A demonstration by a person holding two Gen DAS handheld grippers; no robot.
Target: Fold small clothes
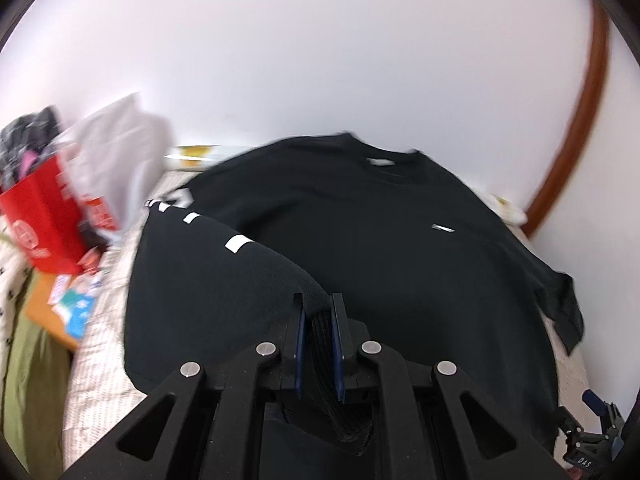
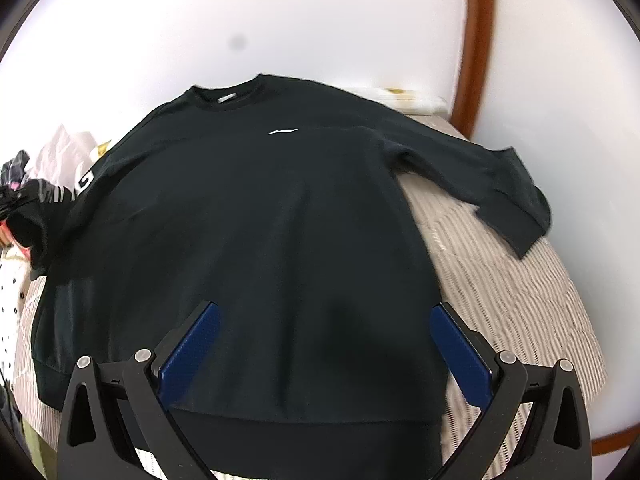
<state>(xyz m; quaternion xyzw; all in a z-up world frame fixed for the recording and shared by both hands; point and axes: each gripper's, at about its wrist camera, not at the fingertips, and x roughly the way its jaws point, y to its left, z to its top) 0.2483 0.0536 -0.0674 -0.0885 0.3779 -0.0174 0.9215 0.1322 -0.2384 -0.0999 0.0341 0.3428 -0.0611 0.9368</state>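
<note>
The black sweatshirt lies face-up on the striped bed, barely started: the left tool pinches one sleeve cuff, the right tool hovers wide and empty, and both sleeves and body are unfolded.

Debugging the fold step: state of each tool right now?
Left tool: closed on the cuff of the black sweatshirt's sleeve.
Right tool: open, holding nothing, over the sweatshirt's hem.
</note>
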